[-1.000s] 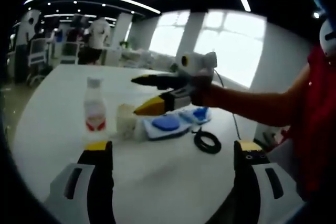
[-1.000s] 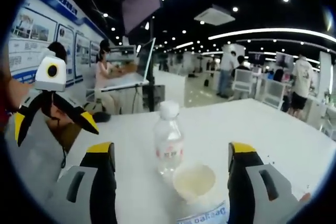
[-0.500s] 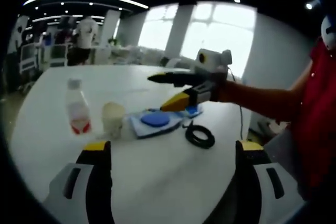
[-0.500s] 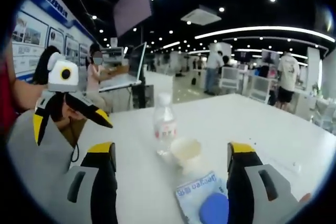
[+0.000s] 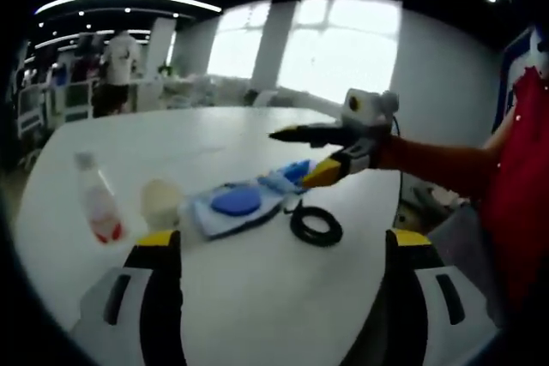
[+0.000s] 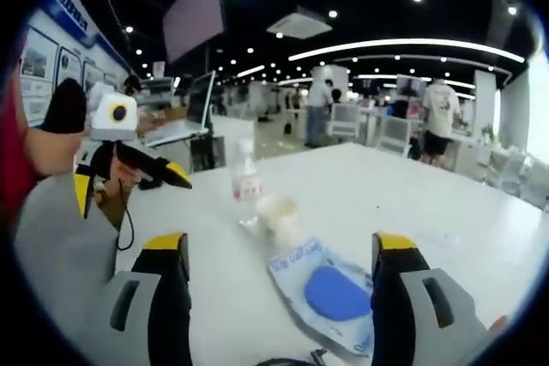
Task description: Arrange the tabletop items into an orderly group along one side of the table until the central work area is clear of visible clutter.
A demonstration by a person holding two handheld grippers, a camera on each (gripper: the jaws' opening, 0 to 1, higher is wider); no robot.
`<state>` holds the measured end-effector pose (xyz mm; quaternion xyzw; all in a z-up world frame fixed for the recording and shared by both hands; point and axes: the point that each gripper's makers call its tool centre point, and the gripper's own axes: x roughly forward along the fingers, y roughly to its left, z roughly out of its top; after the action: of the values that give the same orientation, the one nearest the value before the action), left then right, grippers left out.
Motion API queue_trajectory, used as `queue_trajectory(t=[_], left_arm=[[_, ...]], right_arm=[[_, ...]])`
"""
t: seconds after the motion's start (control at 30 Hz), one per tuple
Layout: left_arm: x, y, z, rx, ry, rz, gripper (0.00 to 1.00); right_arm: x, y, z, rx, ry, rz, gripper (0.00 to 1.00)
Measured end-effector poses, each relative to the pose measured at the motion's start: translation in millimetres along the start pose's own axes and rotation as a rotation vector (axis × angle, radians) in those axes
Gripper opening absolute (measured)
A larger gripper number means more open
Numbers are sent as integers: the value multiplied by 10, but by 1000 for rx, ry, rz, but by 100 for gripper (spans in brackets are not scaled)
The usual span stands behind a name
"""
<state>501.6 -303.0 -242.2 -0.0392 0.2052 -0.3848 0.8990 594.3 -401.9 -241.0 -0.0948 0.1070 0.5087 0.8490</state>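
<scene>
Sitting mid-frame in your left gripper view are the bottle (image 5: pixel 97 210), the cup (image 5: pixel 159 203), the blue-disc packet (image 5: pixel 233 206) and the black ring (image 5: pixel 316 225), strung across the white table (image 5: pixel 257 297). You are holding your left gripper (image 5: pixel 279 250) spread and empty at the bottom. Your right gripper (image 5: pixel 310 153), jaws apart, is hovering over the packet's right end.

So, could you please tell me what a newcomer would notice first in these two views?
Probably the row of items on the white table: a clear bottle with a red label, a pale cup beside it, and a packet with a blue disc. In the left gripper view, a black ring lies by the packet, and the right hand-held gripper hangs open above them.
</scene>
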Motion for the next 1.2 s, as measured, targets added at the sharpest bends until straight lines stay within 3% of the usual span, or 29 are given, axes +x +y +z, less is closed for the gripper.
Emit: queue_trajectory(t=[0.43,0.67,0.93,1.2], left_arm=[[368,-333,75,49,26,-111,95],[612,-546,44,73,67,-177,94],[1001,-752,-60,73,135,-240,91],[1329,-838,-333,87,228,-248,83]], right_arm=[[-674,-182,-399,74,37,-146,85],[-967,-254,-643,119,63,-215,84],[-1121,-332,-864,173,84,-270,83],[-1145,-376,-1064,202,125,-301,80]])
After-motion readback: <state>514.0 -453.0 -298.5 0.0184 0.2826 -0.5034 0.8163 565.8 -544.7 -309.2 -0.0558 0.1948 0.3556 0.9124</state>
